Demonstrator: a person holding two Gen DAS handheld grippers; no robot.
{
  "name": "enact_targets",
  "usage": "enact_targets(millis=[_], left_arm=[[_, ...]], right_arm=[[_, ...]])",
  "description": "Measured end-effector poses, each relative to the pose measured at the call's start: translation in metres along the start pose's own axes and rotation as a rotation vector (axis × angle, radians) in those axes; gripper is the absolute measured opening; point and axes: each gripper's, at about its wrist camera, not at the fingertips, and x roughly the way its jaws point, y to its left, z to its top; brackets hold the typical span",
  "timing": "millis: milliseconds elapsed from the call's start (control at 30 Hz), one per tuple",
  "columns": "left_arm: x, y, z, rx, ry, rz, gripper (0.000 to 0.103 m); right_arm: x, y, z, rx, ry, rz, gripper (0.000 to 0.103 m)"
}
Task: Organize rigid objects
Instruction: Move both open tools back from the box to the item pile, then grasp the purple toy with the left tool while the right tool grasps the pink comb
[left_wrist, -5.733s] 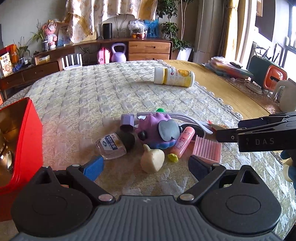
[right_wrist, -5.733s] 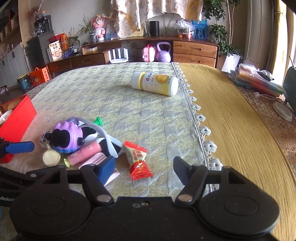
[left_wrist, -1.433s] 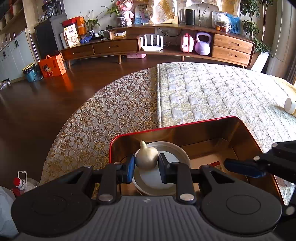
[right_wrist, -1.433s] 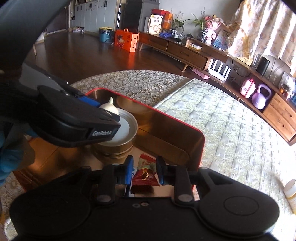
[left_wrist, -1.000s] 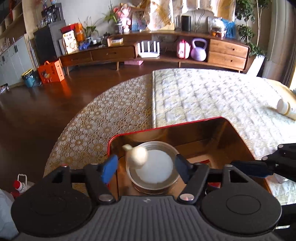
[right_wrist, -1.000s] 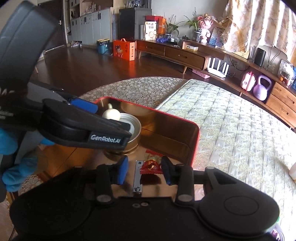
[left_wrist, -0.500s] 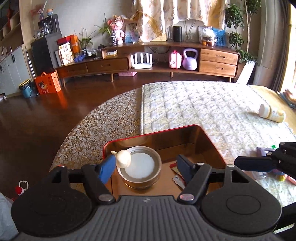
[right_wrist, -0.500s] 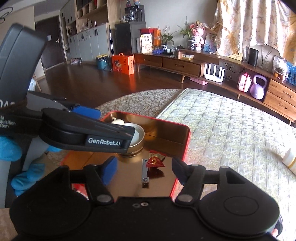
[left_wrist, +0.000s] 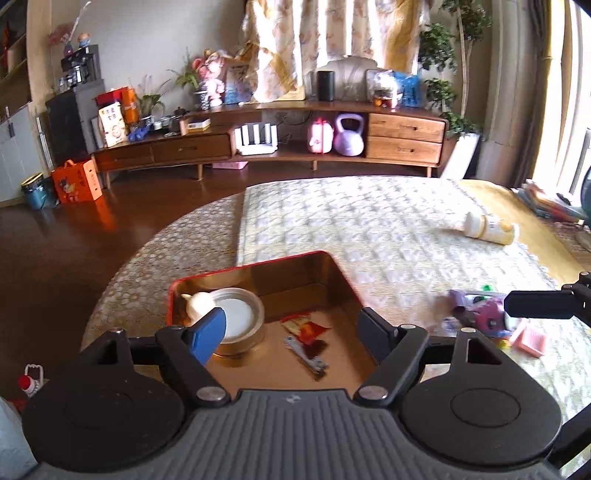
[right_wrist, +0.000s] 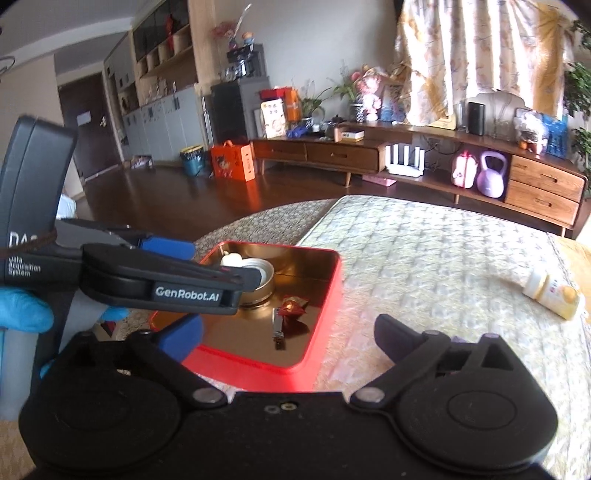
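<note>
A red tin box (left_wrist: 334, 260) (right_wrist: 327, 295) with a gold inside sits on the quilted table. In it lie a round metal lid (left_wrist: 240, 317) (right_wrist: 264, 273), a cream garlic-shaped piece (left_wrist: 199, 303) (right_wrist: 232, 260) at its far left corner, a red candy wrapper (left_wrist: 306, 326) (right_wrist: 293, 307) and a small metal clip (left_wrist: 306, 356) (right_wrist: 277, 326). My left gripper (left_wrist: 291, 334) is open and empty above the box. My right gripper (right_wrist: 284, 334) is open and empty above the box's near right side.
A pile of small items with a purple toy (left_wrist: 487, 317) and a pink comb (left_wrist: 530, 339) lies right of the box. A yellow-white bottle (left_wrist: 487, 229) (right_wrist: 552, 290) lies on its side farther right. The table edge drops to the wood floor on the left.
Both grippers opened: the left let go of the garlic piece, the right let go of the candy wrapper, both now in the box. Both grippers have since pulled back and up.
</note>
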Motion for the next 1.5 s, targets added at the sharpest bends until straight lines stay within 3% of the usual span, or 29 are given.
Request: enact_targets(millis=[400,533,800,1167,1500], left_arm=[[-0.013,-0.057,-0.018,0.022,-0.037,-0.083,0.086],[-0.009,-0.074,-0.021,0.011,-0.039,-0.116,0.092],[0.004,-0.12,-0.023,0.033,-0.026,-0.2,0.093],[0.042,-0.168,-0.025,0.059,0.028,-0.261,0.093],[0.081,-0.193,-0.028,0.09,0.073,-0.252,0.093]], right_arm=[[-0.048,-0.043,-0.038,0.065,-0.033,-0.111,0.103],[-0.06,-0.062,-0.06,0.075,-0.022,-0.159,0.103],[-0.071,-0.096,-0.087,0.067,0.001,-0.224,0.103],[-0.052,-0.129,-0.107,0.059,0.049,-0.234,0.103],[-0.028,-0.145,-0.115,0.041,0.091,-0.234,0.1]])
